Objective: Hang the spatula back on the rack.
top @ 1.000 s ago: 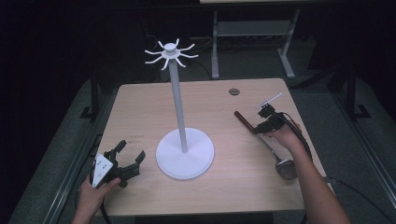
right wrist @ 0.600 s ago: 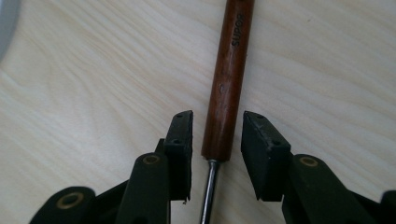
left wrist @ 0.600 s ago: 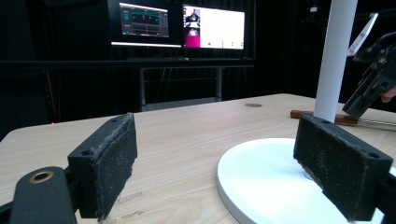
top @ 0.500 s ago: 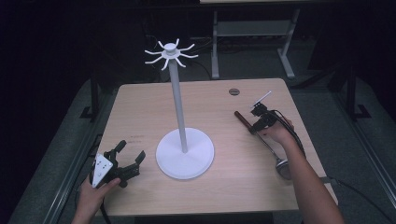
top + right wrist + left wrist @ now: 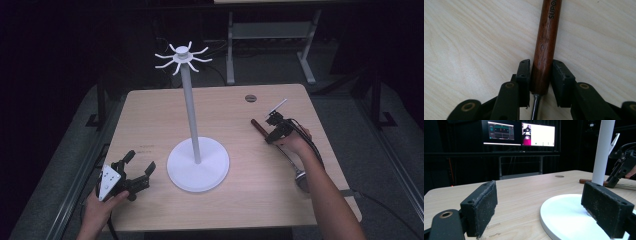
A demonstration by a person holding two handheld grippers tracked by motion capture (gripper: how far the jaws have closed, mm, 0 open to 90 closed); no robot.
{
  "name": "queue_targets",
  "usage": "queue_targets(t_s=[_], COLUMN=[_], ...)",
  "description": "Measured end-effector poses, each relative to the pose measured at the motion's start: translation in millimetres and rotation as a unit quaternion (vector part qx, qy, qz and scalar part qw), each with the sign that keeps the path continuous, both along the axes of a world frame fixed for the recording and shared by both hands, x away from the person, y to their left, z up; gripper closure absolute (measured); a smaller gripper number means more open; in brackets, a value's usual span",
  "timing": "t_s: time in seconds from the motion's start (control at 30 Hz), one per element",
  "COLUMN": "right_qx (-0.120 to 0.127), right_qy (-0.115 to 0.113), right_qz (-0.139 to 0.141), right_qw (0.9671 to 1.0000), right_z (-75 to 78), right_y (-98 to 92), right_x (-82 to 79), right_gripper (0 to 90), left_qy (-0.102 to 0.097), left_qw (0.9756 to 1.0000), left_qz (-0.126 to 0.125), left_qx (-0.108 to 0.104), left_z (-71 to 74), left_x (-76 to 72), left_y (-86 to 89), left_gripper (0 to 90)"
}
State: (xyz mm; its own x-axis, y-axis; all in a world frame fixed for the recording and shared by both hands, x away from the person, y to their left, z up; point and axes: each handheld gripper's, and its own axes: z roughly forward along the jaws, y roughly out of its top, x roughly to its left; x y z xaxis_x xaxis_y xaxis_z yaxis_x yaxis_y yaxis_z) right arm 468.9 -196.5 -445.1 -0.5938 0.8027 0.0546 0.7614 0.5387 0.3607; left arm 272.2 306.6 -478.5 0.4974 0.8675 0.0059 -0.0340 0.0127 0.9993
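Right gripper (image 5: pixel 540 75) fingers pinch the brown wooden handle of a metal ladle (image 5: pixel 546 45), lying flat on the pale wood counter (image 5: pixel 240 125) right of the tall white hook stand (image 5: pixel 197 162). Left gripper (image 5: pixel 137 170), left of the stand's base, fingers spread, holding nothing.

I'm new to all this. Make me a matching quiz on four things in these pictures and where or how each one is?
Things:
1. left tool
2. right tool
3. white stand
4. wooden handle

States:
A. upright at the table's middle
B. lying flat, held at its metal end
C. jaws wide open, nothing between them
D. jaws closed on something brown

Pairs: 1-C, 2-D, 3-A, 4-B
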Motion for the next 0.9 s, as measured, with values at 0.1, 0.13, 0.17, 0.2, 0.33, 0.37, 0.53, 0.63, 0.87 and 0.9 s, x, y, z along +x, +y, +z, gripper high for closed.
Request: queue_targets(t_s=[0.1,0.13,0.17,0.2,0.33,0.37,0.53,0.63,0.87,0.9], right_qx=[0.002,0.002,0.002,0.003,0.004,0.003,0.008,0.016,0.044,0.048], right_qy=[0.002,0.002,0.002,0.003,0.002,0.001,-0.004,-0.012,-0.038,-0.047], right_qz=[-0.005,-0.009,-0.009,-0.015,-0.025,-0.026,-0.025,-0.027,-0.032,-0.028], right_qw=[1.0,1.0,1.0,0.9999,0.9997,0.9997,0.9996,0.9994,0.9978,0.9973], right_z=[0.1,0.3,0.3,0.3,0.3,0.3,3.4,8.7,23.6,25.8], right_y=[-0.2,-0.3,-0.3,-0.4,-1.3,-1.4,-2.9,-5.2,-9.7,-11.1], right_x=[-0.1,0.2,0.2,0.5,0.5,0.4,-0.4,-2.3,-11.2,-12.6], right_gripper=[69.8,70.5,70.5,71.7,72.9,72.9,73.0,73.0,73.0,73.0], left_qy=[0.0,0.0,0.0,-0.001,0.0,0.0,0.0,0.0,0.0,0.0], left_qw=[1.0,1.0,1.0,1.0,1.0,1.0,1.0,1.0,1.0,1.0], left_qz=[0.0,0.0,0.0,0.0,0.0,0.0,0.0,0.0,0.001,0.001], left_qx=[0.0,0.0,0.001,0.001,0.0,0.0,-0.001,0.001,0.001,0.001], left_z=[0.0,0.0,0.0,0.0,0.0,0.0,-0.1,0.0,0.0,0.0], left_x=[0.0,0.0,0.0,0.0,0.0,0.0,0.1,0.0,0.0,-0.1], left_y=[0.0,0.0,0.0,-0.1,0.0,0.0,0.0,0.0,-0.2,-0.3], left_gripper=[13.0,13.0,13.0,13.0,13.0,13.0,13.0,13.0,13.0,13.0])
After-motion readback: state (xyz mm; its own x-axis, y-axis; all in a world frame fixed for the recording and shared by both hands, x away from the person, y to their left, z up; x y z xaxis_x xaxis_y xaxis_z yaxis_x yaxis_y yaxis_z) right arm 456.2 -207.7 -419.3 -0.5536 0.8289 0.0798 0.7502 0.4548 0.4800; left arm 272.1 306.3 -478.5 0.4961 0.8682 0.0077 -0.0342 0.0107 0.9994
